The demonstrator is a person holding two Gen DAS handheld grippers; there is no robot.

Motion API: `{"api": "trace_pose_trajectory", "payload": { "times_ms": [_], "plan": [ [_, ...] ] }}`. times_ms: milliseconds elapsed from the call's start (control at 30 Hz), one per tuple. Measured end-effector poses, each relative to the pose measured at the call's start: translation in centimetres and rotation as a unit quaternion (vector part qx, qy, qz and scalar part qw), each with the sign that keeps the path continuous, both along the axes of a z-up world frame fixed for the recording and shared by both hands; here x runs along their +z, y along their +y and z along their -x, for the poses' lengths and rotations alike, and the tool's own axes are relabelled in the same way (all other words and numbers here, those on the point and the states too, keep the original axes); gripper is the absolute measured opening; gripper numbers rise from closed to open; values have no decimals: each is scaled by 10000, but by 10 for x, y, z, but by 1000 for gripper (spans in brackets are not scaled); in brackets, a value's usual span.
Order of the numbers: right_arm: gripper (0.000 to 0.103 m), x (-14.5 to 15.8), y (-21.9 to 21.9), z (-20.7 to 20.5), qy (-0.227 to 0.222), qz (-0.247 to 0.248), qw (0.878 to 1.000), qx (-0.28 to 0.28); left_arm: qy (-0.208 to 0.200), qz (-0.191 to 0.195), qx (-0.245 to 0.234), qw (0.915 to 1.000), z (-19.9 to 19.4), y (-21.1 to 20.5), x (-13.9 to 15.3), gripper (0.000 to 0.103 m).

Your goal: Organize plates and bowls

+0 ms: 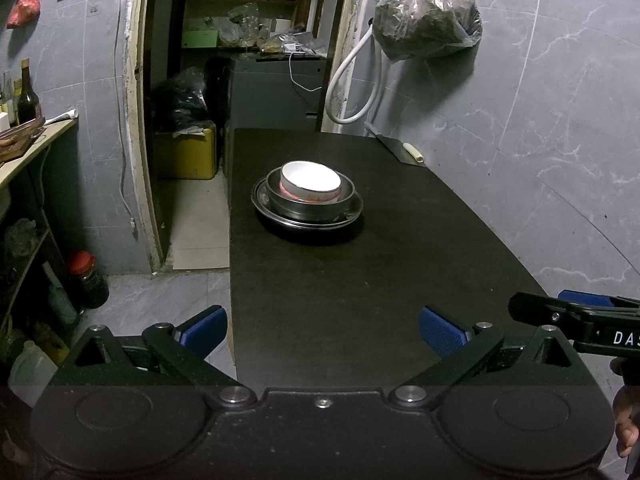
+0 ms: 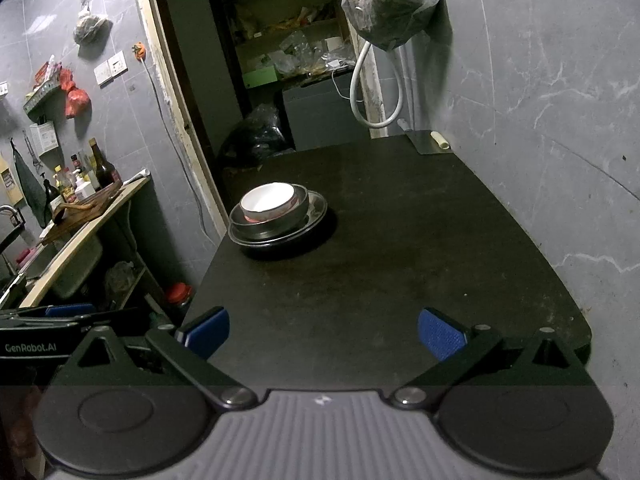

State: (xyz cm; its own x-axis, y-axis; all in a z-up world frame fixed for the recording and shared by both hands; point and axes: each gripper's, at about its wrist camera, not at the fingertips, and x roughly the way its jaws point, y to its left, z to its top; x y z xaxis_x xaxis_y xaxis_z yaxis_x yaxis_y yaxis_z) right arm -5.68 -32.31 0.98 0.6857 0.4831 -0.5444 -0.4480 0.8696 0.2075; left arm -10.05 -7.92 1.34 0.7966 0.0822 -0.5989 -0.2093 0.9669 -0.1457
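One dark table (image 1: 400,280) against grey marble-tiled wall (image 1: 560,120) — open doorway (image 1: 240,80) beyond.

The white ceramic bowl (image 1: 311,181) is hiding the floor of the round steel bowl (image 1: 308,208) it is sitting in, and that one is covering the middle of the shallow steel plate (image 1: 352,211); whether another dark dish is lying beneath the plate cannot be told. The flat steel cleaver (image 1: 394,147) at the table's far right corner is showing too small to make out its edge. A person's hand (image 1: 626,424) is being cut off by the right border of the left wrist view. The shelves (image 2: 288,52) beyond the doorway are sitting in gloom, their contents blurring together.
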Motion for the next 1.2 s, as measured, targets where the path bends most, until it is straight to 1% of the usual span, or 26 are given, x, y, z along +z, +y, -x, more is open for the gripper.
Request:
{"api": "trace_pose_trajectory", "payload": {
  "times_ms": [1200],
  "plan": [
    [103,-5,3,4,23,11,10000,31,18,13,-19,10000,1,0,-2,102]
  ]
}}
